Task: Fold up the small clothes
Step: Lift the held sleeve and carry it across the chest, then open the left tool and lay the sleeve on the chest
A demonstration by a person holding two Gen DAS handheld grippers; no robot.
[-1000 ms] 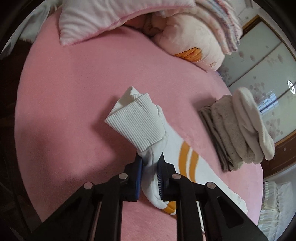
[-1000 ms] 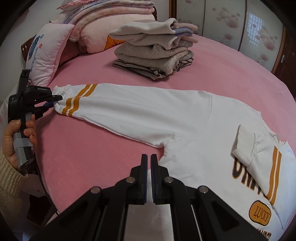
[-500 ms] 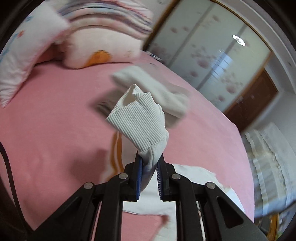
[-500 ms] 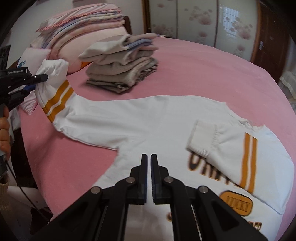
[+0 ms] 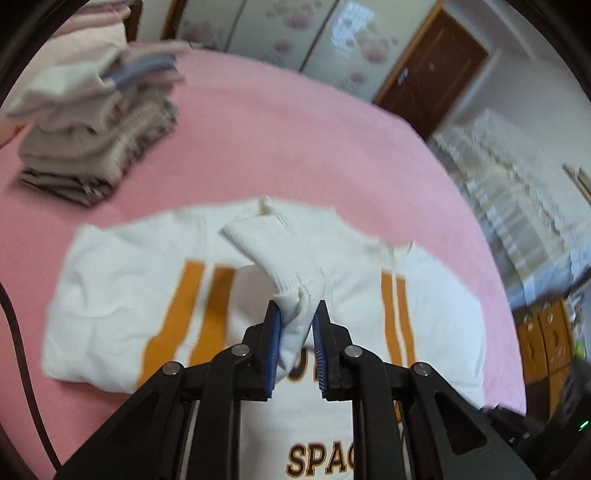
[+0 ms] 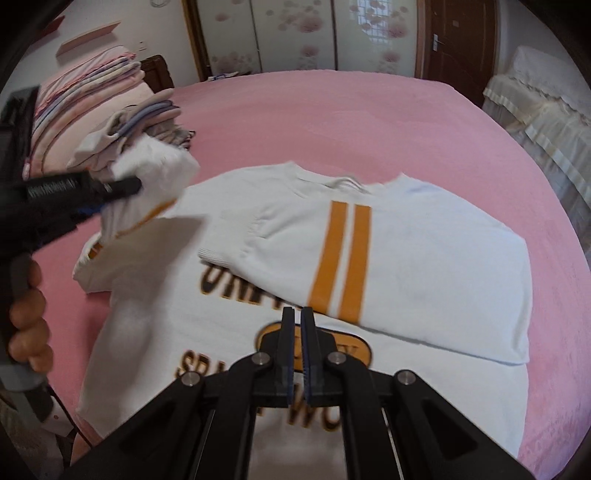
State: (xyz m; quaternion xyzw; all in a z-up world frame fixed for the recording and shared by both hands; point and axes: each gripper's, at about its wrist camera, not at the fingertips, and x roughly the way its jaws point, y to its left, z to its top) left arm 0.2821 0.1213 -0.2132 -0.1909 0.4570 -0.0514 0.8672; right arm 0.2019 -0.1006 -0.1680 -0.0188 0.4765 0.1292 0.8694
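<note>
Two grippers work over a wide bed [image 6: 369,122] covered in a smooth pink sheet. A white sweatshirt [image 6: 424,258] with orange stripes and dark lettering lies front-up in the middle of it, its right-side sleeve already folded across the chest. The left gripper [image 5: 297,325] has the ribbed cuff [image 5: 280,254] of the other sleeve between its blue pads, which still touch the cloth as the jaws ease apart above the chest. The right gripper [image 6: 297,325] hangs over the hem with its jaws closed and nothing between them. A stack of folded clothes [image 5: 96,122] sits well apart on the sheet, beside piled pink bedding [image 6: 85,99]. Behind the bed stand floral sliding panels [image 6: 295,33] and a brown door [image 6: 458,37].
</note>
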